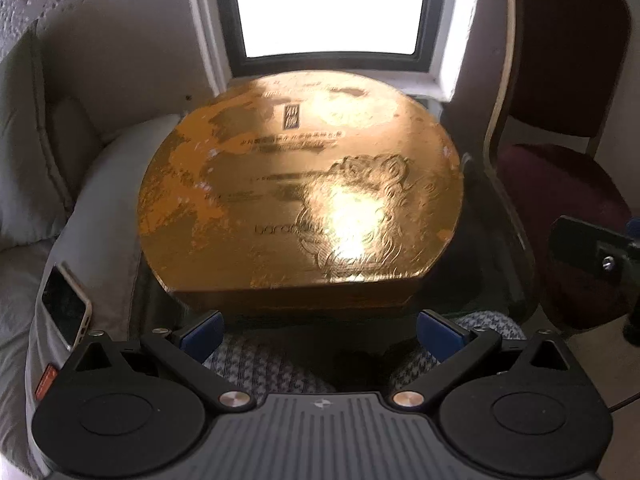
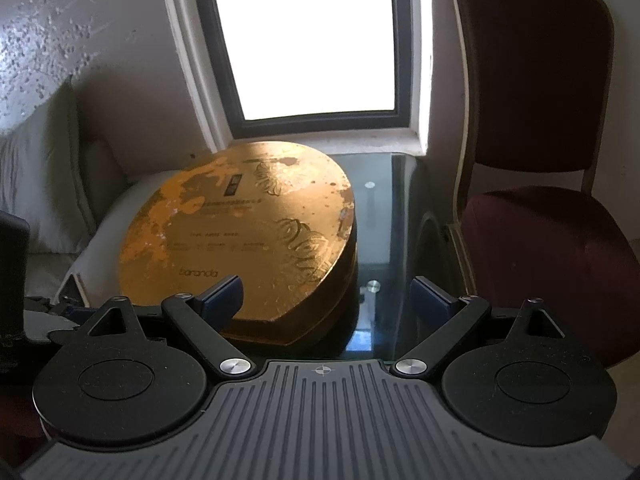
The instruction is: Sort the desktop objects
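A large round gold box (image 1: 300,196) with a worn, embossed lid lies on a small glass table (image 2: 384,208); in the right wrist view the gold box (image 2: 240,232) fills the table's left half. My left gripper (image 1: 320,332) is open just in front of the box's near edge, its blue pads (image 1: 204,330) apart with nothing between them. My right gripper (image 2: 326,300) is open too, at the box's near right corner; its left pad (image 2: 224,294) overlaps the lid's edge in view, and I cannot tell if it touches.
A phone (image 1: 66,310) lies on the pale sofa arm (image 1: 104,208) to the left. A dark red chair (image 2: 540,184) stands to the right of the table. A bright window (image 2: 308,36) is behind. The other gripper (image 1: 596,248) shows at the right edge of the left wrist view.
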